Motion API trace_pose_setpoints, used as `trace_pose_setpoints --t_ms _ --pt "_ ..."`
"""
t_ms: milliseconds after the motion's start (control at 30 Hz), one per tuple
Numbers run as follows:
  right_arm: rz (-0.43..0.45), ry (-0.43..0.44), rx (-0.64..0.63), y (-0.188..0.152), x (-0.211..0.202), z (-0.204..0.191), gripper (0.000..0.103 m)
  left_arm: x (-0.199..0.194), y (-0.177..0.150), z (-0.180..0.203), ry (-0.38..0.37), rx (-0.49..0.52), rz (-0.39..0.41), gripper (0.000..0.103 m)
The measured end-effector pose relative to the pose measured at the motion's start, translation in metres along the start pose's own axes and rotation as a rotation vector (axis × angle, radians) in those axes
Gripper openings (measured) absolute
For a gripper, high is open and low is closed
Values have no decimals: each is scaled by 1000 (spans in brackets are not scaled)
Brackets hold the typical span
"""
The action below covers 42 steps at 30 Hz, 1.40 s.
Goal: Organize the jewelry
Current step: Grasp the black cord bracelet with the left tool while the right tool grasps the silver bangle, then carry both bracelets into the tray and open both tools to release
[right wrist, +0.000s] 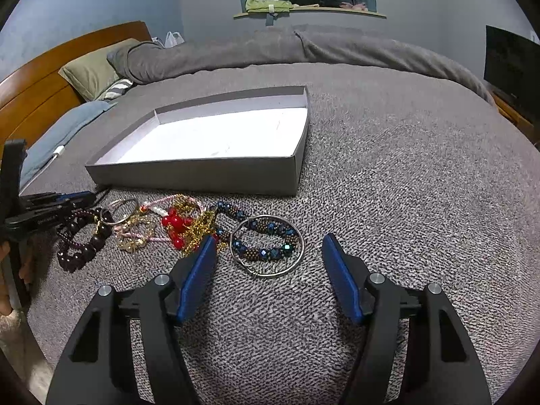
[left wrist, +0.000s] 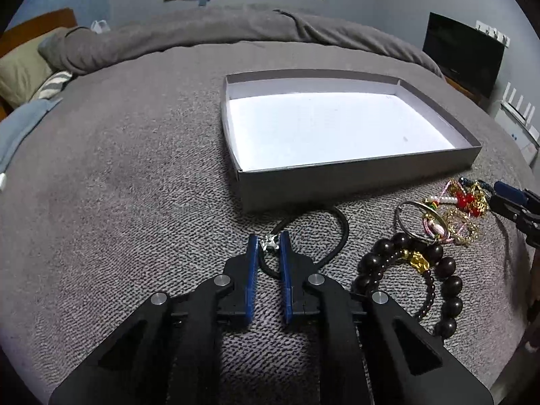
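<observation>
The left gripper has its blue pads drawn in to a narrow gap, and a small silver charm sits right between the tips, with the pads pressing on it from both sides. The charm belongs to a black cord loop that lies on the grey blanket; the loop curves away to the right and far side of the tips and comes back under them. This gripper tilts steeply down toward the bed.

The right gripper stands fairly wide, and nothing is between its pads. Just beyond its tips, in line with the gap, lies a thin silver hoop with a blue and bronze beaded bracelet lying across it. The left pad is close beside a tangle of gold chain and red beads; whether it touches them I cannot tell. This gripper also points down at a slant, its tips near the blanket.

Further left in the right wrist view lie pink cords, a pair of plain metal rings and a dark wooden bead bracelet, close to the left gripper's side. Part of a hand shows at the left edge of that view.

On the far side of all the jewellery stands a shallow grey box with a white bottom, open at the top, nothing visible in it.
</observation>
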State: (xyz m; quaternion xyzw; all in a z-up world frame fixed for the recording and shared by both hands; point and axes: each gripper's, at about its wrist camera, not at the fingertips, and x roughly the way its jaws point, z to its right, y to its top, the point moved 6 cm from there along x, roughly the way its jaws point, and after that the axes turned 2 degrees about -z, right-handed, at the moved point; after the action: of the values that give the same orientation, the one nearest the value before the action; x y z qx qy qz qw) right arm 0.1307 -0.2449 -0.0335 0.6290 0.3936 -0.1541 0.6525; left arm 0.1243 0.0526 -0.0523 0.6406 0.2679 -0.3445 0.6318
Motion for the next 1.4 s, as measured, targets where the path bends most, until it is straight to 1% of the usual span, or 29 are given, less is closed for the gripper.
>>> trace_pose_setpoints --t_ms 33,67,233,267,367,467,567,700,800,900,933,1000,1100,1200,1267,1333,1400 --pt "-2 2 3 0 1 1 63 -1 0 0 3 1 3 14" --pt "-5 2 7 0 1 1 58 -3 -1 0 5 1 5 14" --pt "-22 -14 -19 -2 4 0 50 -10 -3 -1 7 -4 18 14" --pt "-23 -13 -20 -2 4 -1 47 -10 -3 0 6 -6 20 14" --pt "-10 -21 -25 -1 0 -2 47 -18 -1 4 8 1 40 14" --pt "11 -26 -24 1 -5 -1 47 -33 5 7 28 20 92 14" --pt "42 -33 -16 5 -13 2 47 -51 13 12 25 27 145 14" --pt "101 -15 15 15 -31 4 47 -79 28 24 -8 35 222 14" --pt "143 -11 14 27 -41 2 47 -89 46 36 -31 49 255 14" --pt "186 -3 11 53 -46 -5 47 -90 66 41 -36 49 276 14" --pt "195 5 13 59 -46 -6 47 -89 78 43 -47 46 284 14" --pt "220 6 4 77 -45 -10 47 -86 95 44 -43 40 302 14" --pt "217 3 -9 100 -33 -12 47 -71 116 36 -39 10 296 14" --pt "205 -2 -13 118 -19 -15 47 -49 131 28 -49 -32 256 14" --pt "189 -8 -25 123 -9 -17 47 -31 137 22 -33 -43 224 14" --pt "168 -5 -26 121 2 -19 47 -16 139 15 -20 -57 192 14" --pt "138 4 -26 117 13 -21 47 1 141 8 -31 -85 157 14"
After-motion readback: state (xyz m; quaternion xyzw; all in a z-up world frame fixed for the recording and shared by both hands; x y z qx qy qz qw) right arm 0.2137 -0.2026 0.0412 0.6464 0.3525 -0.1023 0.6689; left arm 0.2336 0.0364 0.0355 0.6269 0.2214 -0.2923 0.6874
